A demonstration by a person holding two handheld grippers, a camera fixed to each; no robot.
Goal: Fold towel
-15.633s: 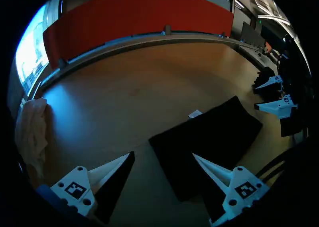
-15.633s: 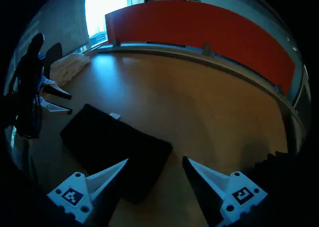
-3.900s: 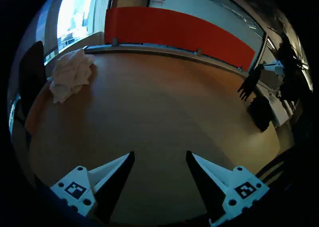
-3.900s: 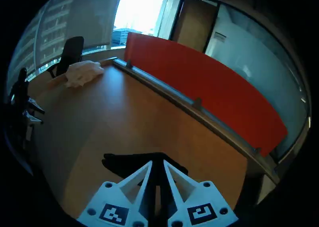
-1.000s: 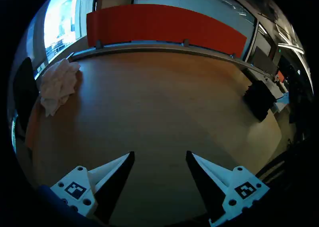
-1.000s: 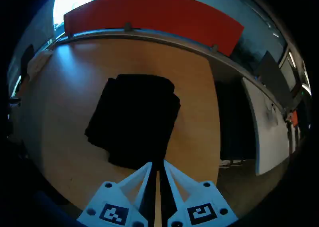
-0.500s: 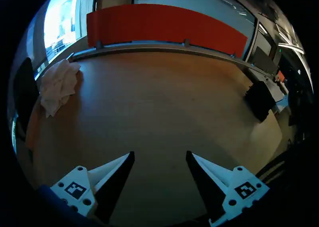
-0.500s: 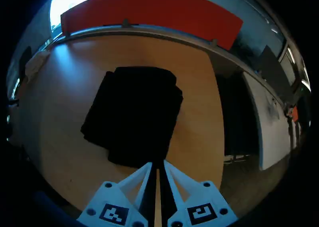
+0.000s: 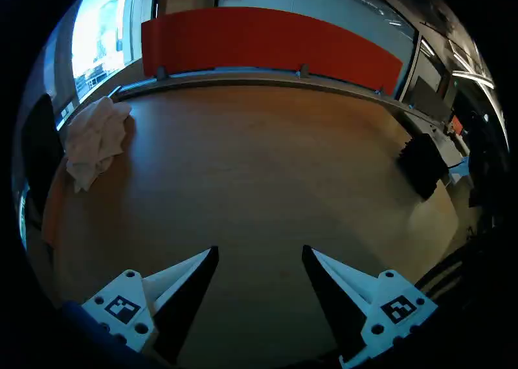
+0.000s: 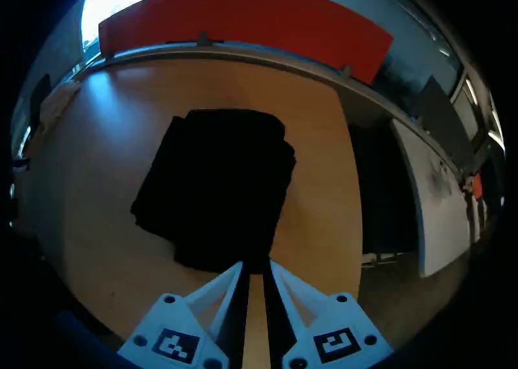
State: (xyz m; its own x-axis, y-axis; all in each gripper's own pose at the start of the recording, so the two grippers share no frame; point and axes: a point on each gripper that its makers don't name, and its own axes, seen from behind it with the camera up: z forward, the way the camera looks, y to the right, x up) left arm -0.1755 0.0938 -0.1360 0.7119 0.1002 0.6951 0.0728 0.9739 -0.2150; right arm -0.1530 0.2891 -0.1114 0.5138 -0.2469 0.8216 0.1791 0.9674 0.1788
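Wooden worktop [image 9: 259, 162]; left tool [image 9: 259, 252] spread over bare wood, cream cloth [image 9: 94, 139] far left; right tool [image 10: 254, 265] nearly together at near edge of folded black towel [image 10: 213, 181], grip unclear

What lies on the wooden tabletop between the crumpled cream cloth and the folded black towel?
Nothing: in the left gripper view, the wooden tabletop between the crumpled cream cloth and the folded black towel is bare wood.
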